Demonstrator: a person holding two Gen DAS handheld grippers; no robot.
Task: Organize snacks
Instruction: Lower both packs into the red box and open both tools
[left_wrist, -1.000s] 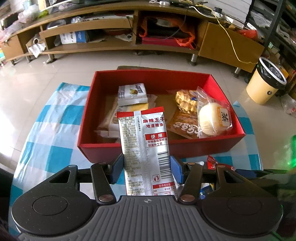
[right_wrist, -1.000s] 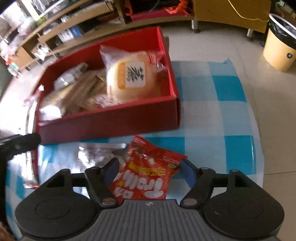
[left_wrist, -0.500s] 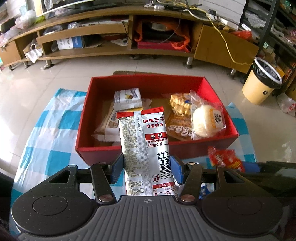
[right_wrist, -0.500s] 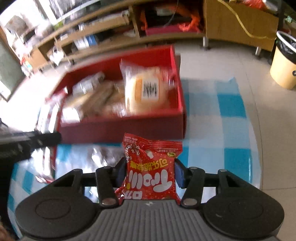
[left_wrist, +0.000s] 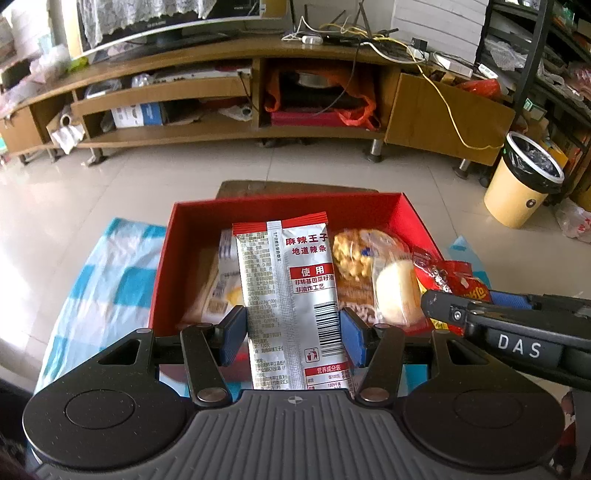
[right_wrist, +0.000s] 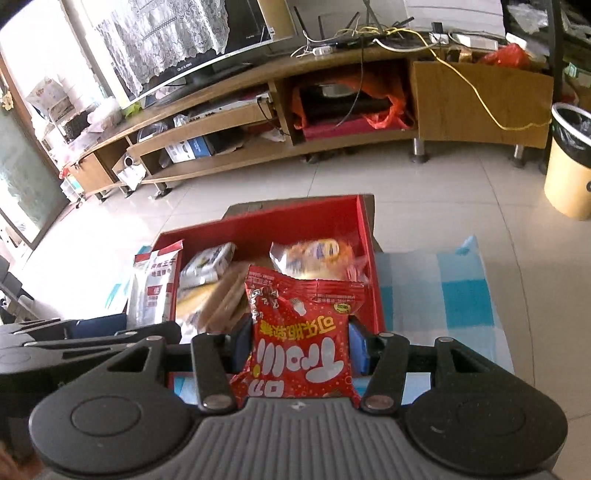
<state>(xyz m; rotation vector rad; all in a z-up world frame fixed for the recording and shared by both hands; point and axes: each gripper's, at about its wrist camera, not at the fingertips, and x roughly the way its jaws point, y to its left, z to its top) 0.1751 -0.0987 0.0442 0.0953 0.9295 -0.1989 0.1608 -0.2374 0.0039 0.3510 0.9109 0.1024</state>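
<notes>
My left gripper (left_wrist: 291, 334) is shut on a silver and red spicy-strip packet (left_wrist: 288, 291), held upright over the near wall of the red box (left_wrist: 280, 208). My right gripper (right_wrist: 299, 345) is shut on a red candy packet (right_wrist: 301, 332), held above the near right part of the same red box (right_wrist: 295, 218). Inside the box lie a round bun in clear wrap (left_wrist: 397, 291), a waffle snack (left_wrist: 352, 253) and other flat packets (left_wrist: 221, 291). The right gripper and its red packet (left_wrist: 454, 280) show at the right of the left wrist view.
The box sits on a table with a blue and white checked cloth (left_wrist: 107, 280). Beyond it are a tiled floor, a long wooden TV stand (left_wrist: 258, 92) and a yellow bin with a black liner (left_wrist: 524, 181) at the right.
Both grippers have risen and moved forward toward the box. The right gripper closed on the red packet and lifted it off the cloth, coming in beside the left gripper.
</notes>
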